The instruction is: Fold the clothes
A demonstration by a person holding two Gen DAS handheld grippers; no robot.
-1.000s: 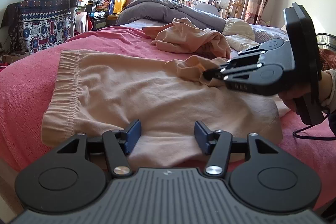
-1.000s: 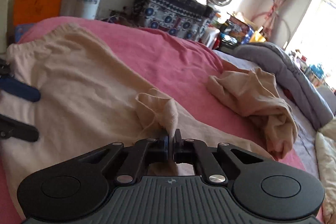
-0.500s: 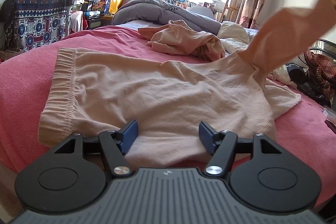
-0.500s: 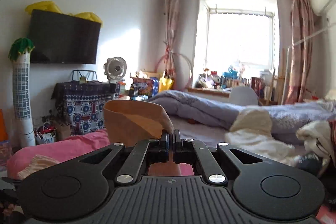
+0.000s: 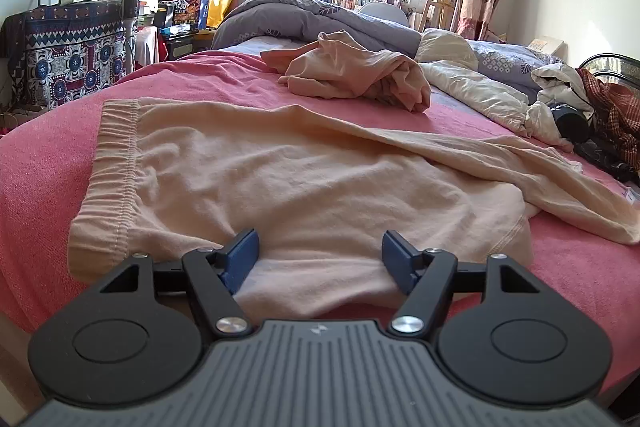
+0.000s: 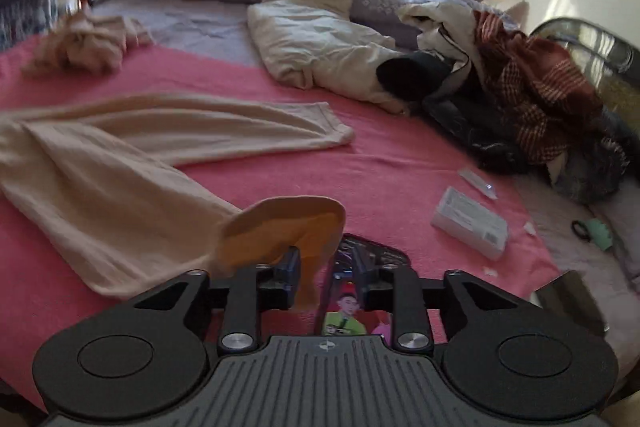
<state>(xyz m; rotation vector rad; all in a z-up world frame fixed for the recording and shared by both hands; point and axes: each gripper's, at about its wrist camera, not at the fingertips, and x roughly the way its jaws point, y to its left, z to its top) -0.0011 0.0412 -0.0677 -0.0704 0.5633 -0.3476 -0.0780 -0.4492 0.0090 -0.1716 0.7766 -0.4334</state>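
Peach trousers (image 5: 280,179) lie spread on the pink bedspread (image 5: 48,163), elastic waistband (image 5: 108,167) at the left, legs running right. My left gripper (image 5: 320,259) is open and empty, its blue pads over the near hem of the trousers. In the right wrist view both legs (image 6: 120,163) lie stretched out flat. My right gripper (image 6: 326,267) is open at the near leg's cuff (image 6: 288,227); the cuff still curls against the left finger (image 6: 290,269). The right gripper is out of the left wrist view.
A second crumpled peach garment (image 5: 356,75) lies farther back on the bed. A grey duvet (image 5: 320,23), a cream blanket (image 6: 316,39) and a dark plaid clothes pile (image 6: 540,99) crowd the far and right side. A white box (image 6: 470,223) and a phone (image 6: 348,291) lie near my right gripper.
My right gripper carried the trouser leg up and out to the right, laid it straight on the bed, and opened. My left gripper stayed in place, open.
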